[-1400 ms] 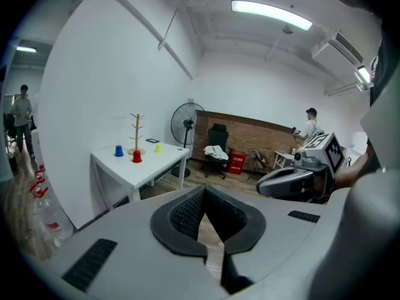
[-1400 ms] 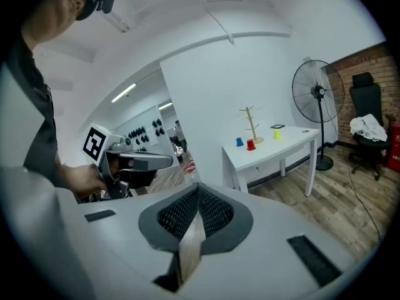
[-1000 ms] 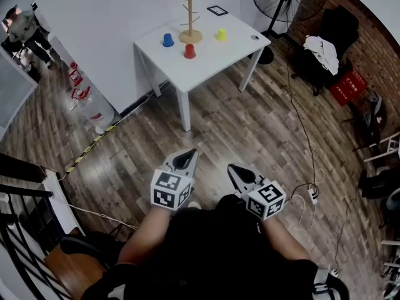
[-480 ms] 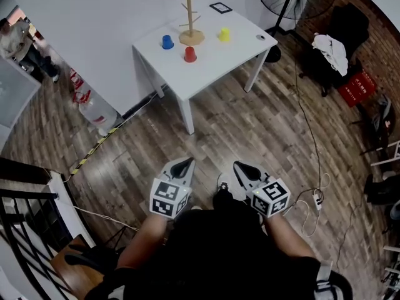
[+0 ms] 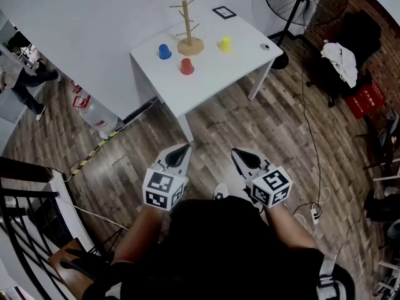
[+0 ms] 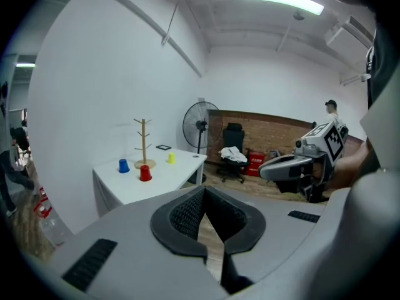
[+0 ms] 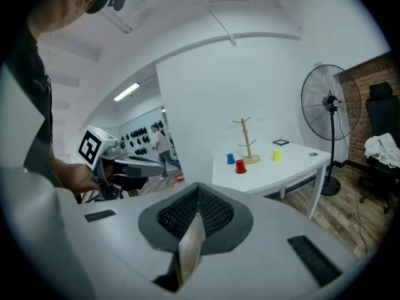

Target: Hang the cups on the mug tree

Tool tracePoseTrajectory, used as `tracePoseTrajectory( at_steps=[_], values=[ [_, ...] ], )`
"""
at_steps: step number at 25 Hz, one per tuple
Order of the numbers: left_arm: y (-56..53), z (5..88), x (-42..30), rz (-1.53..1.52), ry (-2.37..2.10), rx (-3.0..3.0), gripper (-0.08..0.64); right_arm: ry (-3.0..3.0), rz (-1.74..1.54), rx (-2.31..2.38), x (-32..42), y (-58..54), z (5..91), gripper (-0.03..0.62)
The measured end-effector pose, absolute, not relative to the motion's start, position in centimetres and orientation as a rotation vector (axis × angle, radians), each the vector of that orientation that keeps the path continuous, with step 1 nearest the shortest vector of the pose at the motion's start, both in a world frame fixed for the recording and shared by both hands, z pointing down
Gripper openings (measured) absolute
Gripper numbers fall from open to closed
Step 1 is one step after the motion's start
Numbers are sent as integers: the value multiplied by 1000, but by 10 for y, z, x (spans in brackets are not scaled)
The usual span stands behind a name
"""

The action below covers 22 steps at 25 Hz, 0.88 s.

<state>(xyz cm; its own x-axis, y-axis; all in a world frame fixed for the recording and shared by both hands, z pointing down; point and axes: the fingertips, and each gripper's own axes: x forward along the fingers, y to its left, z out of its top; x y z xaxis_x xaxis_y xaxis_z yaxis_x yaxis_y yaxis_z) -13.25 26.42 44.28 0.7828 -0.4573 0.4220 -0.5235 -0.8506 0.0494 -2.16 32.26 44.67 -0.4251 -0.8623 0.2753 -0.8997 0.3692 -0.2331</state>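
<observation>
A wooden mug tree [image 5: 187, 25] stands on a white table [image 5: 219, 74] far ahead of me, with bare pegs. Around its base sit a blue cup [image 5: 164, 51], a red cup [image 5: 186, 66] and a yellow cup [image 5: 224, 43], all upside down. The same tree [image 6: 144, 144] [image 7: 247, 140] and the cups appear small in both gripper views. My left gripper [image 5: 182, 152] and right gripper [image 5: 240, 155] are held close to my body over the wooden floor, well short of the table. Both are shut and hold nothing.
A standing fan [image 5: 300, 5] is right of the table, with a cable [image 5: 306, 124] running across the floor. A chair with clothes [image 5: 340, 58] and a red box [image 5: 365, 99] sit at the far right. A railing [image 5: 19, 199] is at my left. A person [image 5: 22, 80] walks at far left.
The table has drawn nearer and shifted lower in the head view. Both grippers stay shut, side by side in front of me. The person at far left has moved.
</observation>
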Motion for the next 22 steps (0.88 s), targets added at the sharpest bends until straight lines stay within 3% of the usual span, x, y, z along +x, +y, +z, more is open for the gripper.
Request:
tracePoseTrajectory(
  at_steps=[22],
  values=[
    [183,477,-82,681,-845,2686,12,-2525,641,1508,32,240,483,6]
  ],
)
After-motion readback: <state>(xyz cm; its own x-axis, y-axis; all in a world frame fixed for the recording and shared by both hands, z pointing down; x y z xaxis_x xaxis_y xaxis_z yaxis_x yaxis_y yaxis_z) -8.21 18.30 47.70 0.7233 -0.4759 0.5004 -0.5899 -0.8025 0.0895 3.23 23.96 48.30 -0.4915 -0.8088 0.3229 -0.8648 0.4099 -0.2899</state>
